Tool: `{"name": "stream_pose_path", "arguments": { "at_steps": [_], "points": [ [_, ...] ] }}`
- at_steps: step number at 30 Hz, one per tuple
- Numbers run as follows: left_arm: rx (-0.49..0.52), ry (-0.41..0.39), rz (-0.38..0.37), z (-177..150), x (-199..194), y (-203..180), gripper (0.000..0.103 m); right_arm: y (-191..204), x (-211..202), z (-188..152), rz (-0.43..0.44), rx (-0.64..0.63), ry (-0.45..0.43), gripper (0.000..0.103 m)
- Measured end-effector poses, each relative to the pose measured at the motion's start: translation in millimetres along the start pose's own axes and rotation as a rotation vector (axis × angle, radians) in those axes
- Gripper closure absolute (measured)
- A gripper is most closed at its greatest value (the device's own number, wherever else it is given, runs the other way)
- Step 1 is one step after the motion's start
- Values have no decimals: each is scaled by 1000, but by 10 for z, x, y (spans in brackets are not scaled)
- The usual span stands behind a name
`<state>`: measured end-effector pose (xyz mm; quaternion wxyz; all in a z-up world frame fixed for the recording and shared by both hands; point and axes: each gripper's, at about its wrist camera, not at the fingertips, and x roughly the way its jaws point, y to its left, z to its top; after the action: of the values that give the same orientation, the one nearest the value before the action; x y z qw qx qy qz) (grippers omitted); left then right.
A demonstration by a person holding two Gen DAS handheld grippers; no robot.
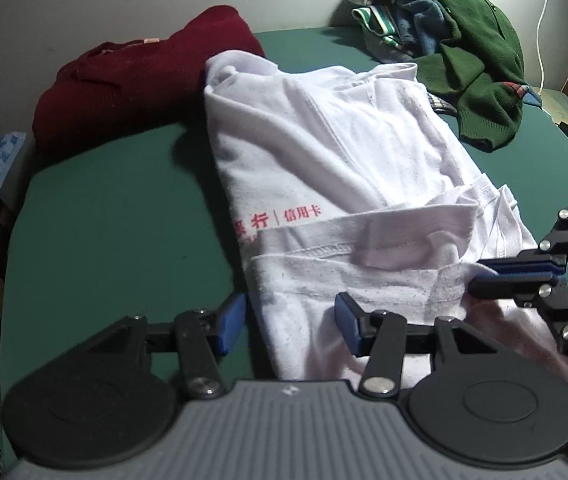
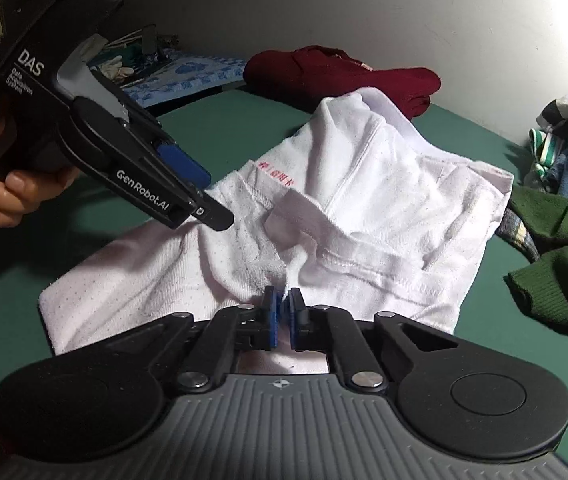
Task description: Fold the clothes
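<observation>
Shirt [image 1: 336, 152] runs lengthwise away from both tools; right tool [image 2: 283, 312] clenched on near hem, left tool [image 1: 289, 322] released astride its left edge.

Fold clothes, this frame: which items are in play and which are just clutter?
In play:
- white shirt, half folded on the green table
- right tongs, shut on a fold of the shirt
- left tongs, open, straddling the shirt's near edge

Lying about:
- dark red sweater, folded, behind the shirt
- green sweater in an unfolded pile
- blue patterned cloth off the table
</observation>
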<state>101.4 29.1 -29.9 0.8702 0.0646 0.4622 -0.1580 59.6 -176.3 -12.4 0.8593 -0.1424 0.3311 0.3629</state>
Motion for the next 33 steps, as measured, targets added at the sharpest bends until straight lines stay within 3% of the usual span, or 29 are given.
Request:
{"name": "stream_pose_path", "arguments": {
  "at_steps": [6,13,16,19,22,28,31,33],
  "points": [
    [-20,-63,1,13,-213,30,49,-161,75,238,-60,-22,-60,99],
    [69,-71,23,50,-128,-76,45,-309,315,246,-151,6,-32,99],
    [141,-64,20,54,-71,-108,53,-407,135,216,-140,92,-79,99],
    [234,-63,-5,70,-37,-175,53,-456,-114,185,-75,153,-133,90],
    [324,-55,-31,101,5,-267,53,-470,-164,94,-103,171,-104,81],
    [483,-22,-56,114,158,-381,53,-552,-171,-145,-152,290,-58,80],
    [522,-16,-86,109,174,-369,61,-529,-203,-191,-157,308,-64,76],
    [538,-11,-103,99,158,-364,75,-536,-202,-208,-165,320,-61,76]
  ]
}}
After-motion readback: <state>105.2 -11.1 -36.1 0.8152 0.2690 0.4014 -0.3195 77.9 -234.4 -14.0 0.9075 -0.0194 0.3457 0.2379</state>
